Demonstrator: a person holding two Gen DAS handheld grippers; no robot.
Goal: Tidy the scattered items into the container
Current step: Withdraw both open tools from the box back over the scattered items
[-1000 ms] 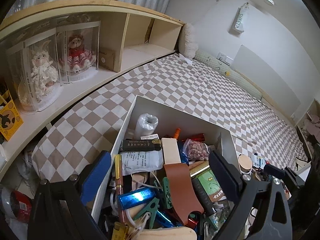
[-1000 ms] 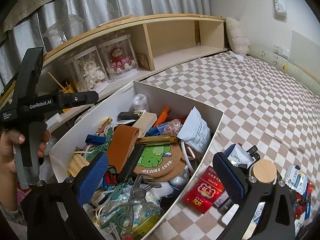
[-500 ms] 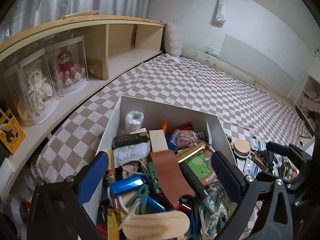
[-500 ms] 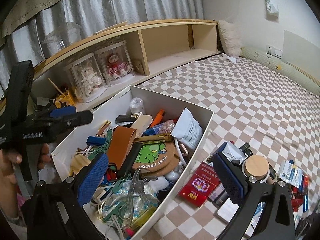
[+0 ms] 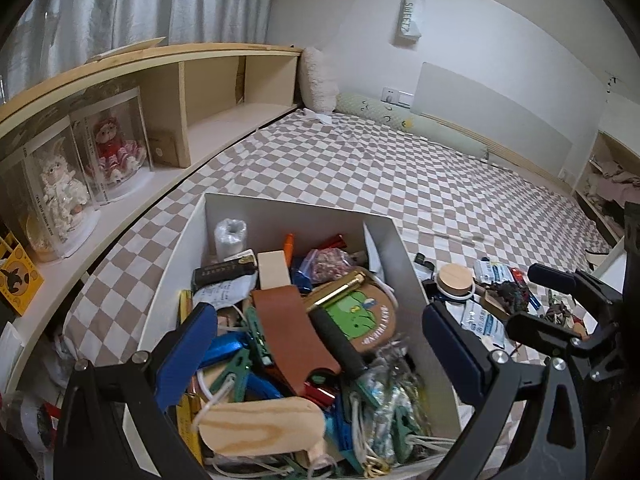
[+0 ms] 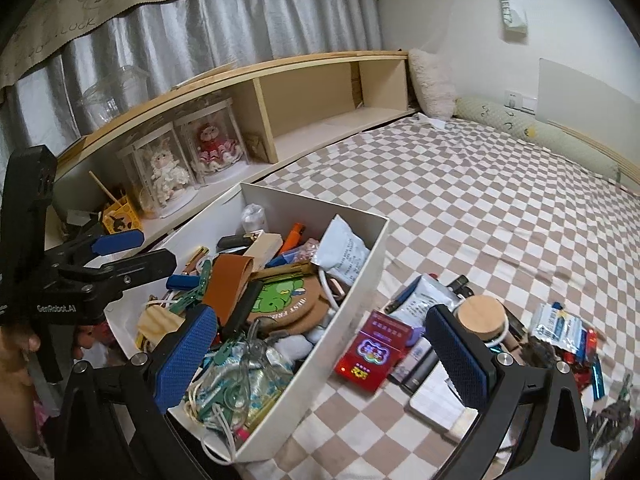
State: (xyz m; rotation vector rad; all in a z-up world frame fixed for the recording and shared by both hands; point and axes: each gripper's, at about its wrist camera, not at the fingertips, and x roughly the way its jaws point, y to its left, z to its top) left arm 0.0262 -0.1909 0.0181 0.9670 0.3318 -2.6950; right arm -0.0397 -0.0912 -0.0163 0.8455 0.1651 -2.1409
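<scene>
a white open box (image 6: 352, 280) sits on a bed with a brown-and-white checked cover (image 6: 500, 208), close to the cover's edge beside a long wooden shelf (image 6: 304, 120). the box is heaped with small things: a brown leather strap (image 5: 288, 328), a round cork coaster with a green frog (image 6: 288, 300), a pale wooden block (image 5: 273, 269) and a white packet (image 6: 346, 254) leaning on the box's wall. more items lie scattered on the cover just beside the box: a red packet (image 6: 372, 350) touching its outer wall, and a jar with a wooden lid (image 6: 480, 314) near it. the left gripper (image 5: 320, 350) hangs above the box, fingers spread wide, grasping nothing. the right gripper (image 6: 320, 354) hangs over the box's wall, also spread wide and empty. a hand (image 6: 16, 356) grips the left tool's handle.
</scene>
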